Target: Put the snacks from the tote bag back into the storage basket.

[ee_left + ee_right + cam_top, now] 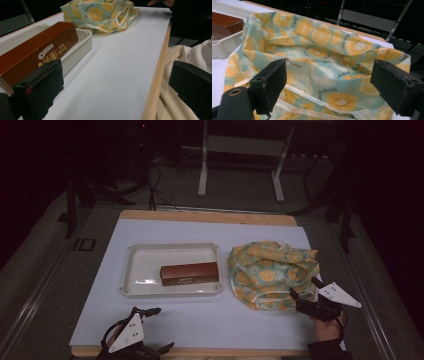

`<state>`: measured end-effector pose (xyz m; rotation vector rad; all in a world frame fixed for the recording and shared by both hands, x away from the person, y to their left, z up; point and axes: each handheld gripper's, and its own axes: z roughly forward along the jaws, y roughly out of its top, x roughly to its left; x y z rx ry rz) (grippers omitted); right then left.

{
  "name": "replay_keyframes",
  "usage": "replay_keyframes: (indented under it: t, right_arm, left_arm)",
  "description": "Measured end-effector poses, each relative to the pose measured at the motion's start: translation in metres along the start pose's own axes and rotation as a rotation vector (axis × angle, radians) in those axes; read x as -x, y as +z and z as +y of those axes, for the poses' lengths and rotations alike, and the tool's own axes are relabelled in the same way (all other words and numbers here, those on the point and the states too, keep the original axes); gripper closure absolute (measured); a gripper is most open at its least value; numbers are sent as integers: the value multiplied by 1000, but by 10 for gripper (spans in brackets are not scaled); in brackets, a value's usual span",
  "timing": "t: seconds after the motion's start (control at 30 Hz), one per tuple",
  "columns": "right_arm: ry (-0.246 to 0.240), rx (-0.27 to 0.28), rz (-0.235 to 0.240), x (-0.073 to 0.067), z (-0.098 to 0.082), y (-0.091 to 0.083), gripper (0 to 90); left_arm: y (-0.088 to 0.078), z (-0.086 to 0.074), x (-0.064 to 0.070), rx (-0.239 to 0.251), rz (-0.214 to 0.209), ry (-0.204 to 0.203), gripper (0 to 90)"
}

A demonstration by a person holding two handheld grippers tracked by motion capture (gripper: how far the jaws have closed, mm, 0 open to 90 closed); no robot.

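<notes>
A brown Oreo box lies in a white tray at the table's middle. To its right sits a crumpled fabric bag printed with orange slices. My right gripper stands open at the bag's near right edge, its jaws spread over the fabric without closing on it. Down at the front left corner, my left gripper is open with nothing between its jaws, a short way in front of the tray.
A pale sheet covers the wooden table, whose front edge runs beside my left gripper. A cream sleeve lies past that edge. A metal frame stands beyond the table in the dark.
</notes>
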<state>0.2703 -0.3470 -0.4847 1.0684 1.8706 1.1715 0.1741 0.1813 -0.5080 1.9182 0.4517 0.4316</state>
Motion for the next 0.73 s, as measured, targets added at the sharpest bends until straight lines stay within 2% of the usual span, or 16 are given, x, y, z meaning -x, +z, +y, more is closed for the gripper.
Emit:
replay_keyframes:
  t: [0.27, 0.53, 0.73]
  right_arm:
    - [-5, -10, 20, -1, -1, 4, 138]
    - [1, -9, 23, -1, -1, 5, 138]
    - [-14, -2, 18, -1, -1, 6, 138]
  left_arm:
    - [0, 0, 0, 1, -1, -8, 0]
    - [0, -1, -1, 4, -1, -14, 0]
    - [1, -1, -2, -1, -2, -21, 0]
